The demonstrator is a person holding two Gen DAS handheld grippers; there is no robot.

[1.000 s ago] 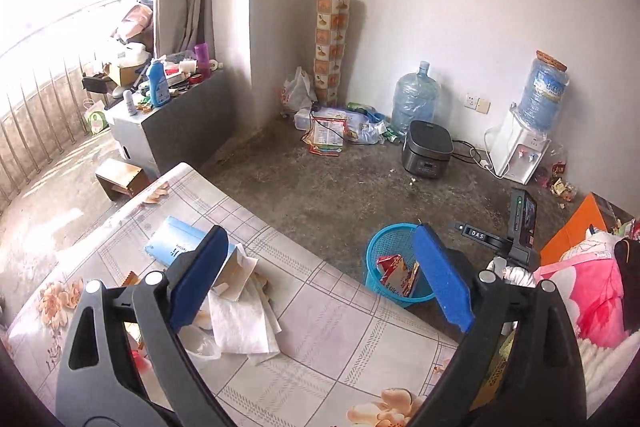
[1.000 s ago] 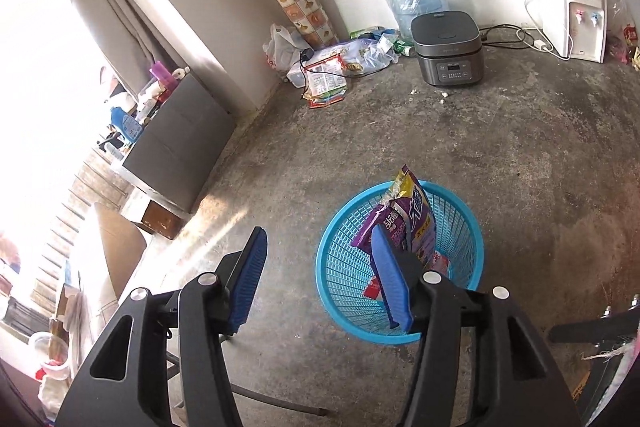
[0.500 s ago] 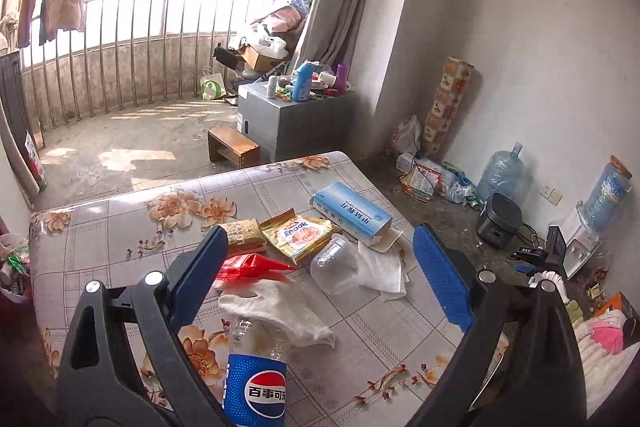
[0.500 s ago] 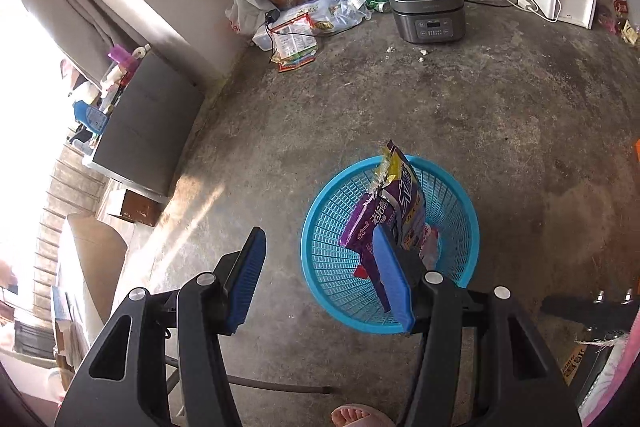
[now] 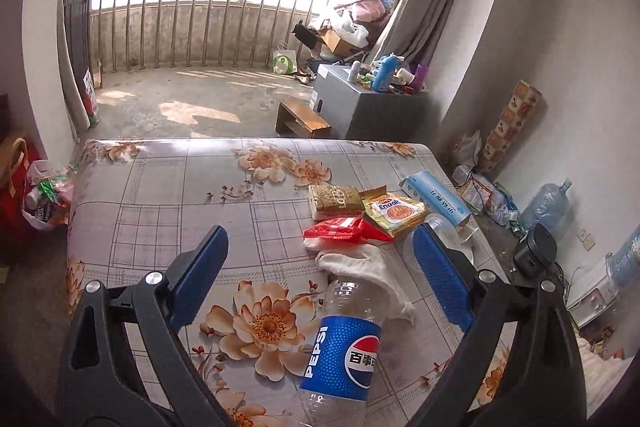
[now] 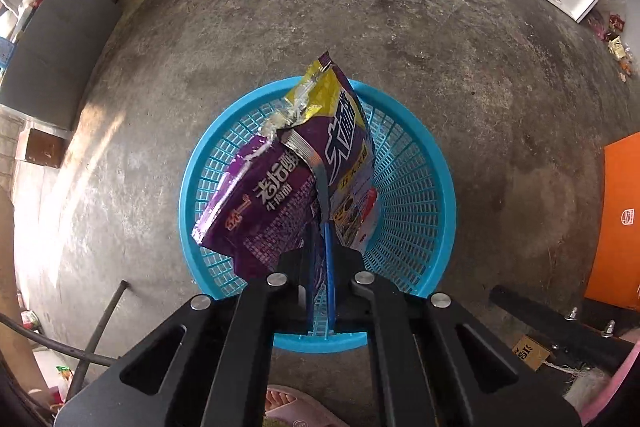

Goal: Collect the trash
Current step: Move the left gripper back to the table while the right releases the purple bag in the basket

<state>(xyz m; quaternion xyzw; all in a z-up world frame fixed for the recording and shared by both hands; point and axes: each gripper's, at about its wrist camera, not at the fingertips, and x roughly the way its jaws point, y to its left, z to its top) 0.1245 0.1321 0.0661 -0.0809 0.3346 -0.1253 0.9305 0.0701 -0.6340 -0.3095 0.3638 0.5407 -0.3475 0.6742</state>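
The right gripper (image 6: 319, 247) points down at the blue basket (image 6: 404, 187) on the floor. Its jaws are pressed together on a purple wrapper (image 6: 264, 203), which sticks up out of the basket (a yellow and purple bag (image 6: 340, 115) leans against it).

The left gripper (image 5: 320, 271) is over the table (image 5: 160, 195), and its jaws are wide apart with nothing held. Under it lies a Pepsi bottle (image 5: 344, 351). Just past the bottle are a white cloth (image 5: 360, 263), a red wrapper (image 5: 344, 229), a gold pack (image 5: 334, 199), a yellow snack bag (image 5: 394, 211) and a blue box (image 5: 434, 193).
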